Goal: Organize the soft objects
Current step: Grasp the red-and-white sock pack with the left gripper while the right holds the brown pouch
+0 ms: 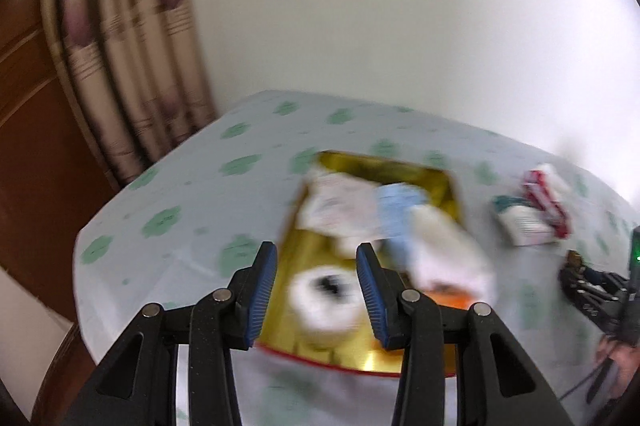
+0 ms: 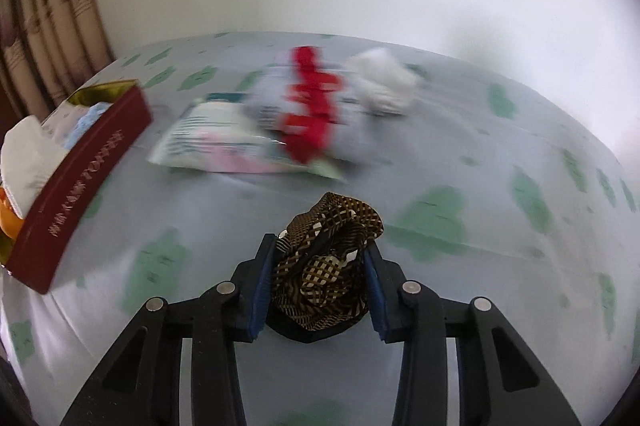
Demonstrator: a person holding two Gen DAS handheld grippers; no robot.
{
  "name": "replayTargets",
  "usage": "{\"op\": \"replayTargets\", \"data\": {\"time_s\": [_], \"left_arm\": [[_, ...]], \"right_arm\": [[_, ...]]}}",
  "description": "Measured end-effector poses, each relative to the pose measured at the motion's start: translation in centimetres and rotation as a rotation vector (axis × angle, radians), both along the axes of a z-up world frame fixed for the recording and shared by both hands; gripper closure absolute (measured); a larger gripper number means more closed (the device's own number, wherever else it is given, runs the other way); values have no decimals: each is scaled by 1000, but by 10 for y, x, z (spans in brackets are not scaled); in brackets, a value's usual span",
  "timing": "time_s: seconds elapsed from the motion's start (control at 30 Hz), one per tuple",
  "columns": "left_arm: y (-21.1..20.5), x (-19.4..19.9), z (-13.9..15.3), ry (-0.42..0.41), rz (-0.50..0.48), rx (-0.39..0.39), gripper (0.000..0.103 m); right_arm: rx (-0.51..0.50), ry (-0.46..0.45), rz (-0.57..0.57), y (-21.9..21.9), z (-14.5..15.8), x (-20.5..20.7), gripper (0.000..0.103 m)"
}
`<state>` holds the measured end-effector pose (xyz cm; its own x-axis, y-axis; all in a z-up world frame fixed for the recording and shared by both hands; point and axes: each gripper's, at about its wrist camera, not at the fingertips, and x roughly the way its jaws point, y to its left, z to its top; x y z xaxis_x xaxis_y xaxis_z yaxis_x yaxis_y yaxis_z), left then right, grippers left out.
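Right tongs (image 2: 320,272) clamped on a bunched brown patterned cloth (image 2: 326,262), above the green-printed bench (image 2: 460,226). Left tongs (image 1: 316,292) apart, empty, over the gold-lined box (image 1: 360,358) holding white soft items (image 1: 324,302). Packets (image 2: 224,142) beyond, blurred.

A room in a home: a beige striped pleated curtain (image 1: 120,66) hangs upper left, beside a table with a pale green-flowered cloth (image 1: 180,194).
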<state>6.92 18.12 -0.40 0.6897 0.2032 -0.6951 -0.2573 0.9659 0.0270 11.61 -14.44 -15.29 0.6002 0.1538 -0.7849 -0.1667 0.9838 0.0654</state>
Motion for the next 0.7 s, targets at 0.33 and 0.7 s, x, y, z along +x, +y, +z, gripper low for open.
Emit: {"op": "replayTargets", "data": {"time_s": [0.33, 0.7], "left_arm": [[-116, 56, 29, 24, -264, -101, 53], [-200, 161, -18, 220, -385, -292, 53]], "right_arm": [[-37, 6, -120, -84, -8, -16, 66], [-17, 26, -122, -89, -13, -17, 64]]}}
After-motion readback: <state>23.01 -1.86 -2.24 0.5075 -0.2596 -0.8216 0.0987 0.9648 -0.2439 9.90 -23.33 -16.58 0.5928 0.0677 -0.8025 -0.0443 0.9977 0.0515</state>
